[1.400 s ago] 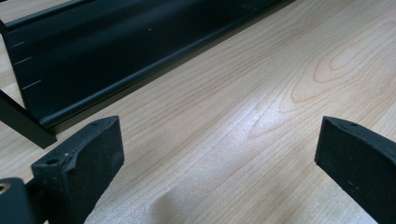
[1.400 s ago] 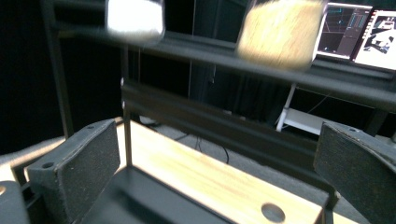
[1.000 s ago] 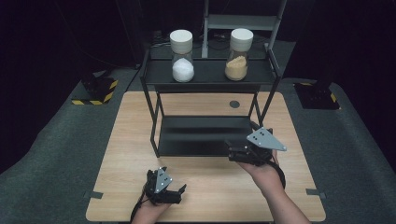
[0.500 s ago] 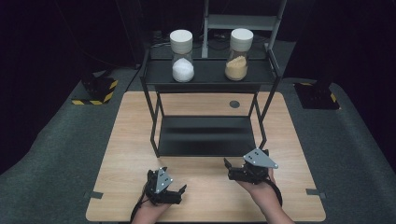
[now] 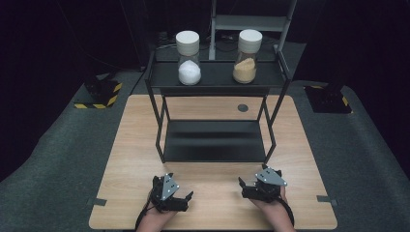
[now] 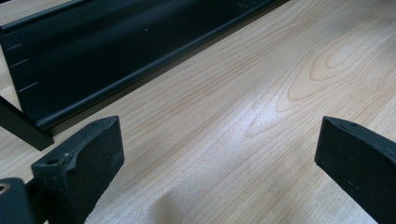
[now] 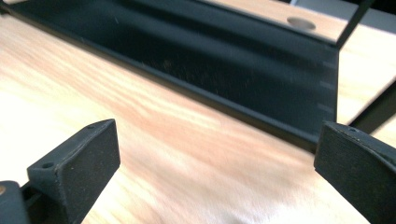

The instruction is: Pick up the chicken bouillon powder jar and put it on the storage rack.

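— Fingers (image 6: 84,163)? Stood wide apart on the left gripper (image 5: 187,200), closed on nothing but air over bare wood.
— Same on the right gripper (image 5: 242,188): gaped, held nothing, faced the rack's front edge.
— And rested where?
— Low on the table (image 5: 140,145), near the person's edge, one at each side, well apart, in front of the black rack (image 5: 157,121).
— And nearest to both?
— Lower shelf (image 5: 215,140), just beyond them, flat and bare. Higher up, on the top shelf (image 5: 217,77): jar of white powder (image 5: 188,58) at the left, jar of tan grains (image 5: 247,57) at the right, both upright, capped, apart.
— Looked like which step?
— Probably a rest pose, at the start or the close of a move; nothing in hand, nothing reached for.
— Called for what next?
— Likely a lift off the wood, a long reach up and forward over the shelf rail, a square approach to one jar's body, then a firm close below the cap, without a knock against the frame.
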### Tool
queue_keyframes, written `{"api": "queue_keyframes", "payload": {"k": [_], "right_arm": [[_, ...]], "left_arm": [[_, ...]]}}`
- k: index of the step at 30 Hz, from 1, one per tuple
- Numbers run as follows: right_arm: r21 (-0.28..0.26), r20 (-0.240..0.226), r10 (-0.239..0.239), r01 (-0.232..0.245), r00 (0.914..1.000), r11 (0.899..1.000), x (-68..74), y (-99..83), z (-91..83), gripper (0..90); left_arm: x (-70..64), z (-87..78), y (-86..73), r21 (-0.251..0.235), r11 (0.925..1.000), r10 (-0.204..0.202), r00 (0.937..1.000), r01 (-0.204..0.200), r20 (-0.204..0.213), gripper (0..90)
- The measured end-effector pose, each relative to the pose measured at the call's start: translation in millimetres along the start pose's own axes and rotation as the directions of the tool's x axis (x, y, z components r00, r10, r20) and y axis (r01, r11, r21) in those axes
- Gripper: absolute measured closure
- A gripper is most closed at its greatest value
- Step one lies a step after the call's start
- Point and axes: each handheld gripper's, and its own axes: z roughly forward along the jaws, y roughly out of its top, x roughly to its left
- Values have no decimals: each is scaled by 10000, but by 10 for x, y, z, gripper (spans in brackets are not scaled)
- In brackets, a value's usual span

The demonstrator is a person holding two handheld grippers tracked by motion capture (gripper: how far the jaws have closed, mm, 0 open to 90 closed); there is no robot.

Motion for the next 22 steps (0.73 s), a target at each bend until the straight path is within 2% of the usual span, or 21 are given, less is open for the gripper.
{"api": "queue_keyframes", "payload": {"k": [4,6,17,20,22], "right_arm": [[313,133,-99,95,9999,9995,-20,-61,-2,0],[229,267,-258,252,9993,9994,-9,-87,-24,0],[985,291,-1279,1245,9914,9873,59,-12,-23,0],[1108,179,-1390,1362,9901,9845,43,0,-22,0],[1088,177,-1252,1226,9920,9865,21,-4,-28,0]], "left_arm": [[-9,0,2,10,10000,12,10000,-12,-42,17],[-11,1,4,21,10000,9,10000,-9,-53,17],[-64,6,12,68,9999,78,9995,-76,-290,16],[-85,16,32,179,9996,209,9992,-203,-347,16],[-96,19,41,233,9994,251,9989,-242,-387,16]]}}
